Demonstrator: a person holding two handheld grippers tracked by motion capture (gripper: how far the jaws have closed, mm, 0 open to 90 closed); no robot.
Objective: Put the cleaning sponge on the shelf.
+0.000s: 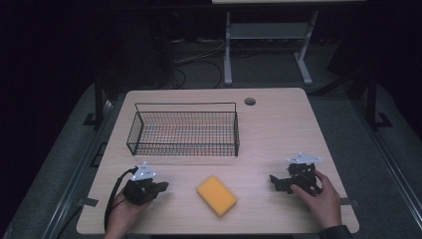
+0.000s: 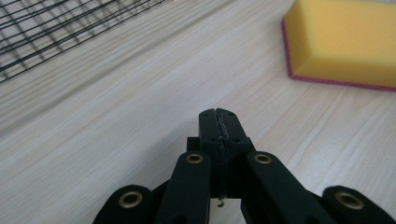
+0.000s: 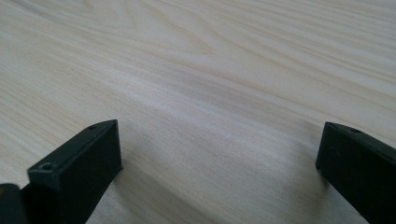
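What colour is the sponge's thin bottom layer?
Pinkish red under the yellow sponge, clearest in the left gripper view.

Left claw (image 2: 219, 122) jaws pressed together, right claw (image 3: 219, 154) spread wide

Black left hand-held gripper (image 1: 161, 187), brass rivets, grey three-cornered plate, black cable, right hand-held gripper (image 1: 273, 180) alike, dark cuff

Black wire basket (image 1: 184, 130) on wooden table (image 1: 278, 129).
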